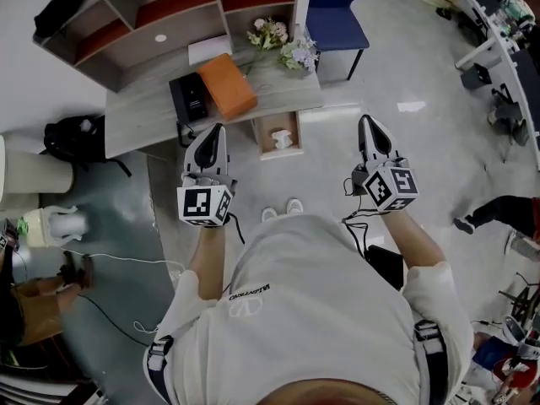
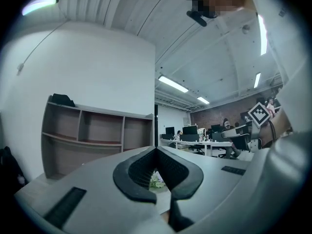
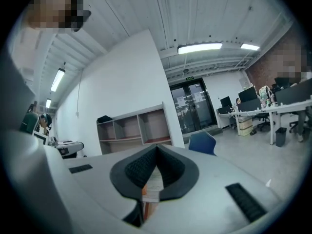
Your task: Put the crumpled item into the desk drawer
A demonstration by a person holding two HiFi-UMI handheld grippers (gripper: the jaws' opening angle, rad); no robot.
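Now the left gripper [image 1: 218, 130] and the right gripper [image 1: 365, 121] are held level, short of the desk [image 1: 143, 112], each with its jaws closed together on nothing. The crumpled item [image 1: 281, 139] lies in the open drawer [image 1: 260, 138].

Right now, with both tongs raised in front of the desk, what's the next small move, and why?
Probably lower the left tongs to the front of the open drawer and nudge it shut. A white crumpled item seems to lie inside it, and both the left and the right tongs are shut on nothing, so nothing looks left to carry.
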